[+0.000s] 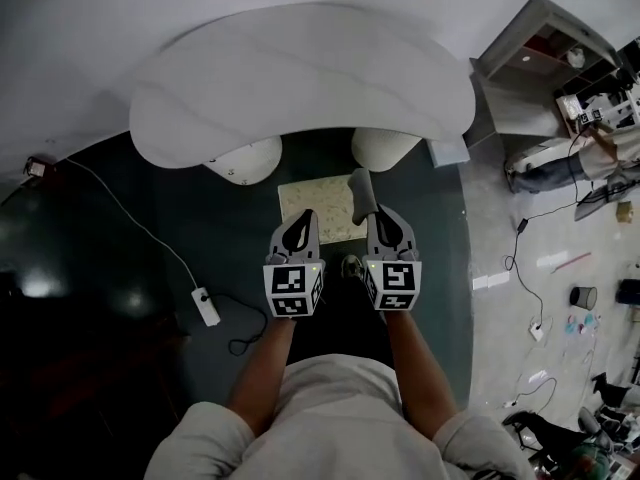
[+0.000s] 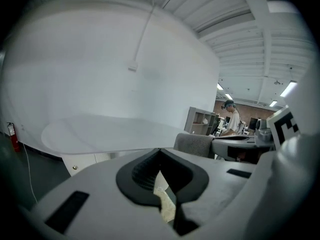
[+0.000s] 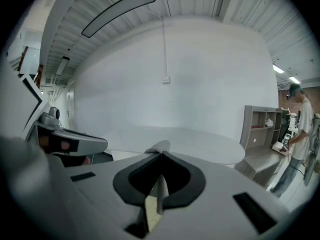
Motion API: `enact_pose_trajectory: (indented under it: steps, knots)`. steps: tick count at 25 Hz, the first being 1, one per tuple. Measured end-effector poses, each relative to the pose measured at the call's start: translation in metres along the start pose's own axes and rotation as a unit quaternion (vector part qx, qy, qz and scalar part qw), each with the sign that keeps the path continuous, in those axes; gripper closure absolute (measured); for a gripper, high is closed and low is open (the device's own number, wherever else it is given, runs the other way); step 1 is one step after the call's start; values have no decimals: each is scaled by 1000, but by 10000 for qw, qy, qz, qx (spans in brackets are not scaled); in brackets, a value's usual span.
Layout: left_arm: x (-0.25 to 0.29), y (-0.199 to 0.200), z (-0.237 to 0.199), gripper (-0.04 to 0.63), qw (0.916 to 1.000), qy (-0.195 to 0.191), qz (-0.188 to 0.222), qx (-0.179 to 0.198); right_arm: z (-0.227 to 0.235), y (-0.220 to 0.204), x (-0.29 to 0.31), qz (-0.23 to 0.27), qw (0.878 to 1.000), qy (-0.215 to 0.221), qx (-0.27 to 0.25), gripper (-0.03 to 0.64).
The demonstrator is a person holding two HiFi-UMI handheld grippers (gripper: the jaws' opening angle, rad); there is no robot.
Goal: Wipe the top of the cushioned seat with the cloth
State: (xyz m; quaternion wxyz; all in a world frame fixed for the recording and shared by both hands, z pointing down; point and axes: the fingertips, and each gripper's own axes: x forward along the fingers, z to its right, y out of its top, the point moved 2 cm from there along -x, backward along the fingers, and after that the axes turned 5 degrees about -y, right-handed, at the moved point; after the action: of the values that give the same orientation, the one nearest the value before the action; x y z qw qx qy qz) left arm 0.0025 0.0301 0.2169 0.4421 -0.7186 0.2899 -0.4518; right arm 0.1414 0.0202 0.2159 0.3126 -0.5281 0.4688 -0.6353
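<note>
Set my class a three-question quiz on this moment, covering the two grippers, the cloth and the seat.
1. Which gripper holds the grey cloth? A: left gripper. B: right gripper. C: neither.
2. True or false: the cloth lies spread flat on the cushioned seat.
3. Fill in: the left gripper's jaws are ____ with nothing between them.

Key: 1 B. 2 false; it sticks out bunched from the right gripper's closed jaws. 3 shut.
</note>
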Motion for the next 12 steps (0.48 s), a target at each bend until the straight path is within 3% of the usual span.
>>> enact_pose_trajectory:
  steps: [4,12]
  knots:
    - [-38,20,11,581,9997,124,208,95,2,21,-42,151,9996,-32,250,603]
    - [-93,33,34,581,9962,570,656,47,2,36,-93,460,9977,405,-299,603]
